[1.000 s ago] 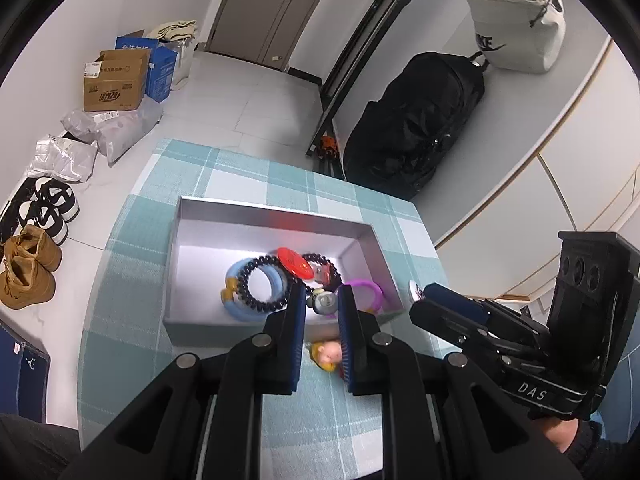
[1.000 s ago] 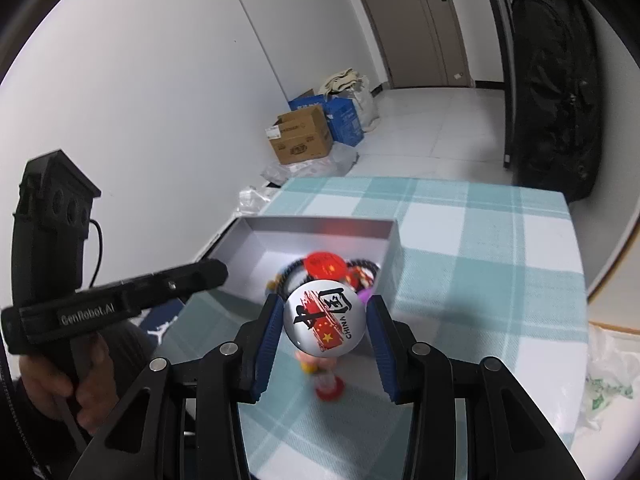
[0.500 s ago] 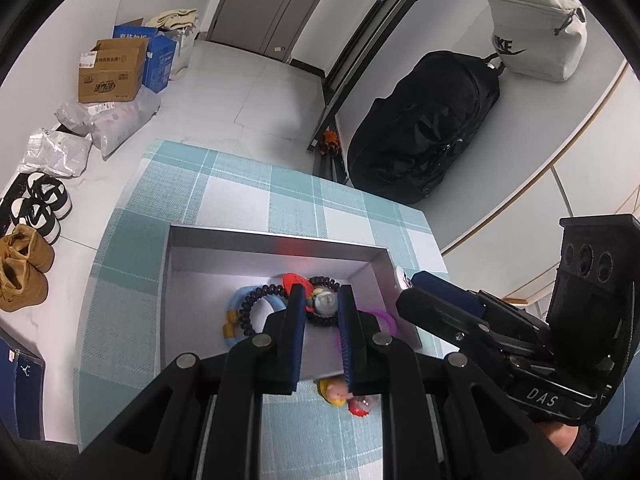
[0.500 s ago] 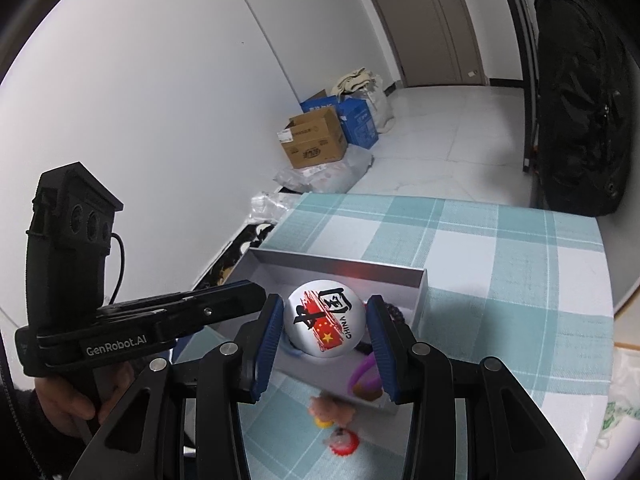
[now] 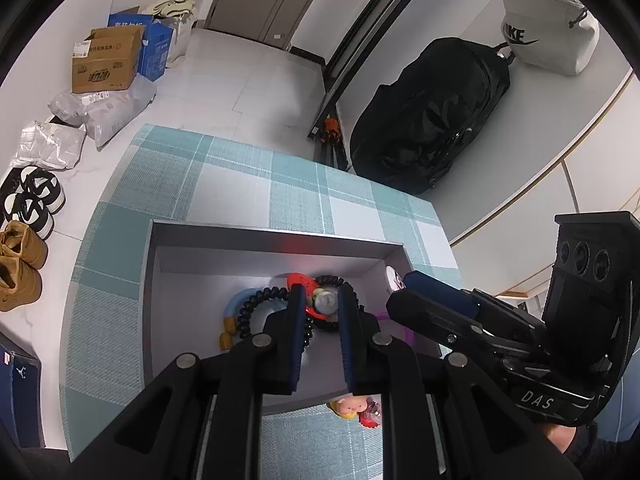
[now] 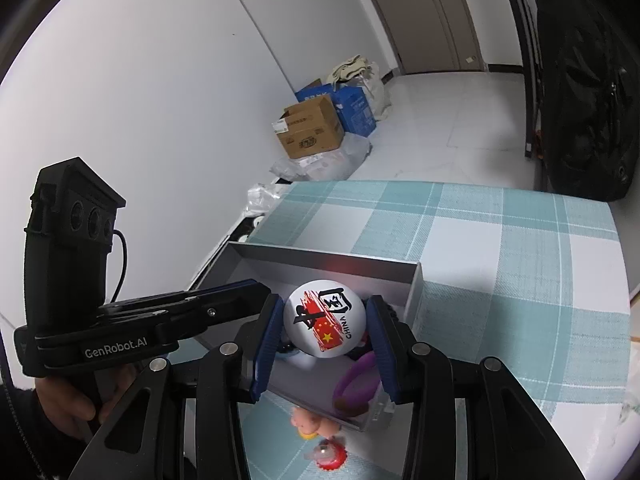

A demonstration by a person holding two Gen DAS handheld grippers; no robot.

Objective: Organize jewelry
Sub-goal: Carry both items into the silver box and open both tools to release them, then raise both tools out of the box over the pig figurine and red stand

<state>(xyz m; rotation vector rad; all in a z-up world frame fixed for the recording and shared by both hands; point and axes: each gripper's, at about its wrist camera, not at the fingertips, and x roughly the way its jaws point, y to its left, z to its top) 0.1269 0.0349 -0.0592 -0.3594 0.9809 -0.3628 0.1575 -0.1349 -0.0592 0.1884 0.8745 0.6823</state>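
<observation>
A grey open box lies on the checked tablecloth and holds a black bead bracelet, a blue ring, a red piece, a silver round piece and a purple ring. My left gripper hovers over the box, jaws slightly apart and empty. My right gripper is shut on a round white badge with a red flag print, held above the box's right part. It also shows in the left wrist view. A small pink figure and a red cap piece lie outside the box's near wall.
The table with teal checked cloth extends beyond the box. On the floor are cardboard boxes, plastic bags, shoes and a black backpack. A white bag sits on the counter at the right.
Both grippers have moved forward over the box. The badge in my right gripper now hangs above the box's inside, and the pink figure has dropped back toward the near edge of view.
</observation>
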